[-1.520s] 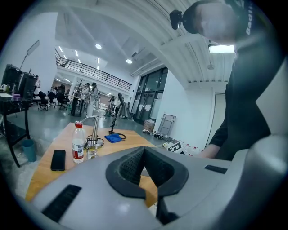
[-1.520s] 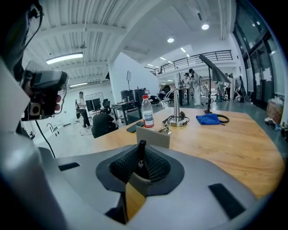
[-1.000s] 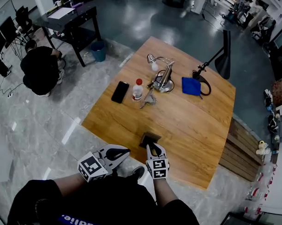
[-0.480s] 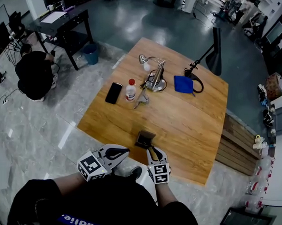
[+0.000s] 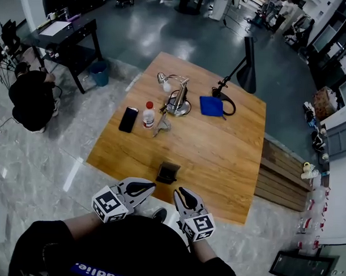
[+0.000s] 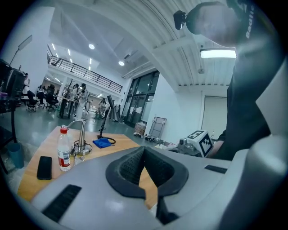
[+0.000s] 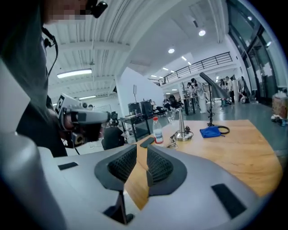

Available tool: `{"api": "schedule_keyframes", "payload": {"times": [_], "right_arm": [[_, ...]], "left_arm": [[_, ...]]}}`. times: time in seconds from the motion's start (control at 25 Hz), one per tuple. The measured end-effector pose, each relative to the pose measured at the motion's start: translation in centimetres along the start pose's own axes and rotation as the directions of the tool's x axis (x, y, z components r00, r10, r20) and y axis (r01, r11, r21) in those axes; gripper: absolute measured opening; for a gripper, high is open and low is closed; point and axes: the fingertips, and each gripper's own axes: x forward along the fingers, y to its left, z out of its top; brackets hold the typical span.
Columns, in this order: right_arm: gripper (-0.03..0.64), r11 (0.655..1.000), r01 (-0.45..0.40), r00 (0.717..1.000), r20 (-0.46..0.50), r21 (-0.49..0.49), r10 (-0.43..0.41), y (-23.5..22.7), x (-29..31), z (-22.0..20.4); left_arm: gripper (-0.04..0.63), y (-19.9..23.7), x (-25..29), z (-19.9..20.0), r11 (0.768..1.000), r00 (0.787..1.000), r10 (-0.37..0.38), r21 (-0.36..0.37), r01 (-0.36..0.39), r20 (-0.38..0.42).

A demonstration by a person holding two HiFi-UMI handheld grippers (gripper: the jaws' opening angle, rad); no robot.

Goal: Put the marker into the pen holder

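The pen holder, a small dark square box, stands on the wooden table close to its near edge. I cannot make out the marker in any view; the holder's inside is dark. My right gripper hangs just off the table's near edge, a short way back from the holder, its jaws a narrow gap apart with nothing between them. My left gripper is held left of it, also off the table, with its pads together and empty.
At the far side of the table lie a black phone, a red-capped bottle, a metal desk lamp, a blue cloth and a black lamp. A person crouches on the floor at the left. Wooden boards lie at the right.
My right gripper has drawn back from the pen holder toward me, off the table's edge. The left gripper has held its place. The head view has shifted, so the table sits further left.
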Motion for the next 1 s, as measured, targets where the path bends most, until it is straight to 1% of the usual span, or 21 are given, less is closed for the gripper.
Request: {"api": "schedule_keyframes", "payload": {"times": [0.08,0.16,0.24,0.32,0.44,0.6,1.0], "right_arm": [[0.070,0.999,-0.038,0.998,0.051,-0.006,0.039,1.5,-0.6,2.3],[0.035,0.997,-0.071,0.993,0.095,-0.038,0.074,2.7,-1.3,4.0],[0.014,0.993,-0.090,0.987,0.129,-0.074,0.099,3.6,-1.8,5.3],[0.006,0.990,-0.099,0.982,0.152,-0.105,0.114,4.0,-2.1,5.9],[0.006,0.989,-0.096,0.982,0.153,-0.109,0.112,4.0,-2.2,5.6],[0.005,0.988,-0.100,0.982,0.150,-0.120,0.118,4.3,-2.1,5.1],[0.005,0.983,-0.125,0.981,0.131,-0.132,0.142,5.1,-1.8,4.8]], "left_arm": [[0.005,-0.3,0.3,0.3,1.000,1.000,-0.012,0.003,0.012,0.004],[0.004,-0.7,0.5,0.5,1.000,1.000,-0.026,0.009,0.025,0.007],[0.004,-1.1,0.8,0.7,0.999,0.999,-0.039,0.017,0.039,0.011],[0.004,-1.5,1.1,0.9,0.998,0.999,-0.051,0.030,0.051,0.014],[0.003,-2.0,1.3,0.8,0.997,0.998,-0.068,0.049,0.068,0.009],[0.005,-2.5,1.3,0.5,0.995,0.997,-0.081,0.054,0.081,-0.002],[0.003,-2.7,0.6,0.2,0.996,0.998,-0.068,0.055,0.068,-0.005]]}}
